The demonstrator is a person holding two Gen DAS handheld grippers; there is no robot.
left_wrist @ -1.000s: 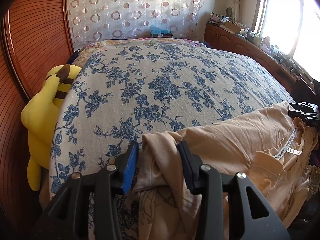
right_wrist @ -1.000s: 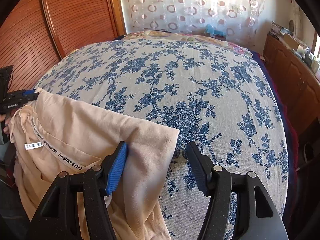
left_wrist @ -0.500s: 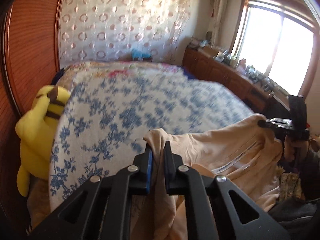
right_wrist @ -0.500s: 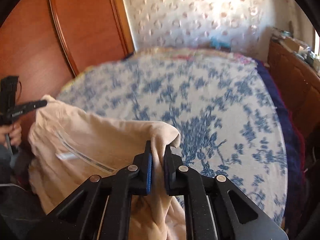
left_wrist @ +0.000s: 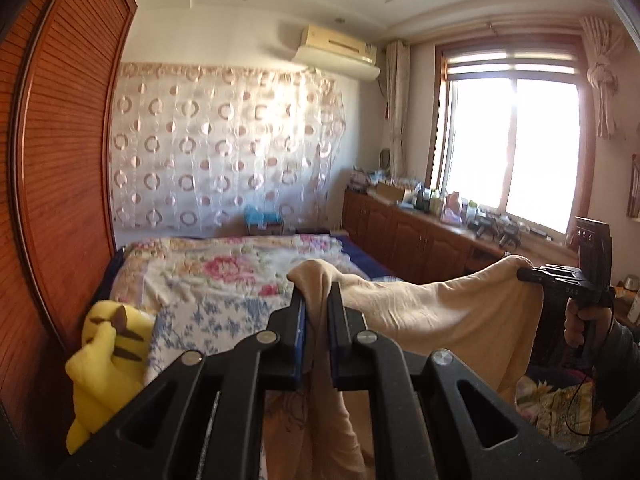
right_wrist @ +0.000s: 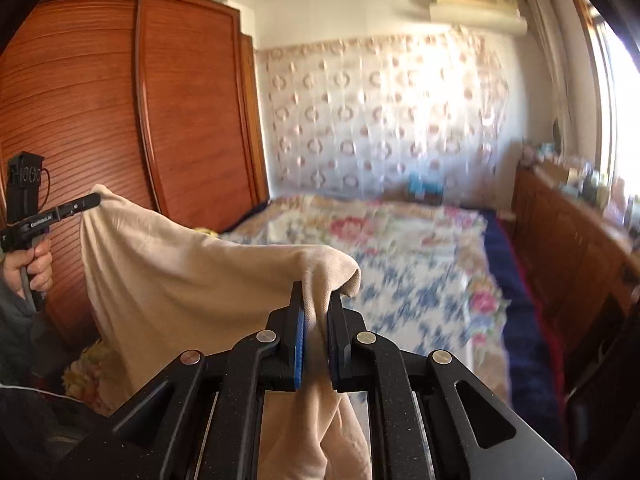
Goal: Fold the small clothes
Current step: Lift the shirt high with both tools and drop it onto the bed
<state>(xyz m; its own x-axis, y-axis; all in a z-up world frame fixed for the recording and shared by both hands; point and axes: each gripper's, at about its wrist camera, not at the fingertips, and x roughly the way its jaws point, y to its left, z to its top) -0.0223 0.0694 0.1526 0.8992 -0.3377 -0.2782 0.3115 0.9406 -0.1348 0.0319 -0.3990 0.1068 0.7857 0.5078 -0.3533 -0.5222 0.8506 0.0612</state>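
Beige cloth, the small garment, now hangs in the air between the two tools instead of lying on the bed, where it rested a second ago. Then both tools stood spread over its two corners on the blue-flowered cover; half a second ago they pressed together on the fabric, and now both cameras look out level across the room, so the tools have been raised well clear of the mattress.

The left tool is pinching one bunched corner, with a tail of fabric dropping down between its arms. The right tool is pinching the other corner the same way. In the left view the right tool shows far to the right, held in a hand, and the top edge of the garment runs slack from one tool to the other. In the right view the cloth drapes down in a wide sheet below that edge.

My reading is that the pick-up is done and the garment is being held up to shake it flat. Folding itself has not begun. The sag along the top edge suggests the tools should draw further apart before the cloth is laid back down. A yellow plush toy sits at the left edge of the bed, apart from the cloth.
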